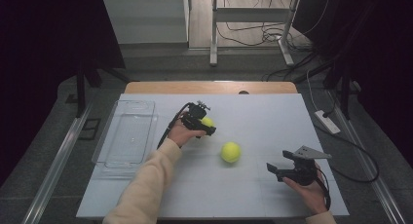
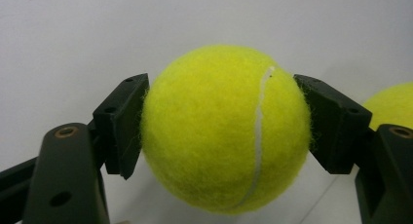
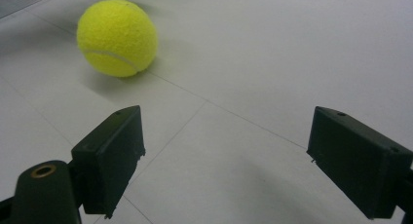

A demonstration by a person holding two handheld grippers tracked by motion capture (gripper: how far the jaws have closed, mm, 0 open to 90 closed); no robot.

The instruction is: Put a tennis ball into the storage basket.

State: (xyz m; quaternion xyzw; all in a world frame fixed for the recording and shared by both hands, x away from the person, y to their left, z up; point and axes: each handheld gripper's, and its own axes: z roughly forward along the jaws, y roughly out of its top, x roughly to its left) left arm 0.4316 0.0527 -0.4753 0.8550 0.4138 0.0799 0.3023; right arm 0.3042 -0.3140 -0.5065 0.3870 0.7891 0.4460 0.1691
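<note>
From the high view, the left gripper point(image 1: 207, 122) sits near the middle of the table point(image 1: 272, 112), toward the far edge, held by a hand point(image 1: 181, 133) in a cream sleeve point(image 1: 146, 185), and a yellow ball point(image 1: 208, 121) peeks out at its tip. The left gripper view makes the grip plain: both black jaws press against opposite sides of that ball point(image 2: 226, 129), its white seam running down the front, and the edge of a second ball point(image 2: 392, 107) shows at the right. That second ball point(image 1: 231, 152) lies free on the table's centre, between the two grippers and apart from both. The right gripper point(image 1: 273, 169) is near the table's near right corner, a grey plate point(image 1: 308, 153) on top. Its own view shows its jaws spread wide over bare table with nothing between them, and the free ball point(image 3: 117, 37) ahead to the left. A clear tray point(image 1: 126, 136) lies along the table's left edge.
</note>
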